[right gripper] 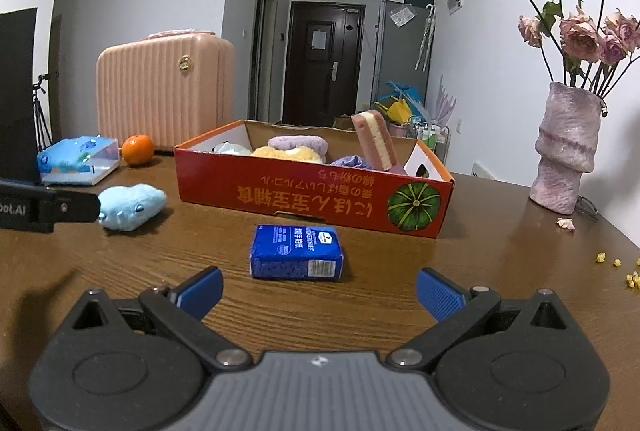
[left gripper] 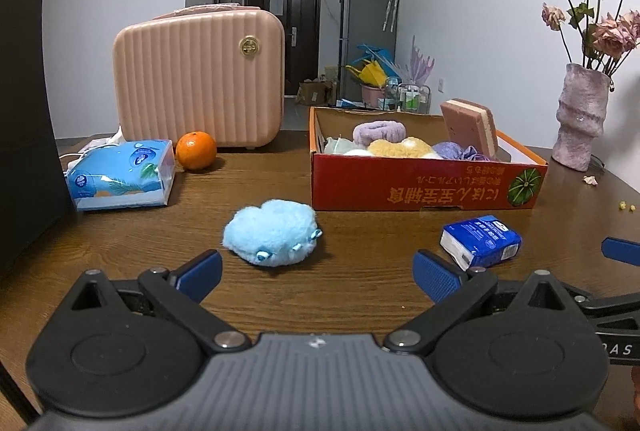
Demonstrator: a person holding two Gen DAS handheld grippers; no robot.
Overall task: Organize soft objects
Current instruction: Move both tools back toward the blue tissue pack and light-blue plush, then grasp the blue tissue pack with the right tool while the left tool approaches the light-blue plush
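A fluffy light-blue plush (left gripper: 272, 234) (right gripper: 130, 205) lies on the wooden table just ahead of my left gripper (left gripper: 318, 277), which is open and empty. A small blue tissue pack (right gripper: 297, 251) (left gripper: 480, 239) lies right in front of my right gripper (right gripper: 319, 291), also open and empty. Behind both stands a red cardboard box (left gripper: 424, 185) (right gripper: 312, 197) holding a purple scrunchie (left gripper: 379, 131), a yellow plush (left gripper: 402, 147), other soft items and an upright pink sponge (left gripper: 472, 127) (right gripper: 376, 141). A blue finger of the right gripper shows at the right edge of the left wrist view.
A pink ribbed case (left gripper: 200, 79) stands at the back left with an orange (left gripper: 196, 150) and a large blue tissue pack (left gripper: 122, 175) before it. A dark panel (left gripper: 24, 111) stands at far left. A vase of dried roses (right gripper: 564, 151) and crumbs (right gripper: 616, 265) are on the right.
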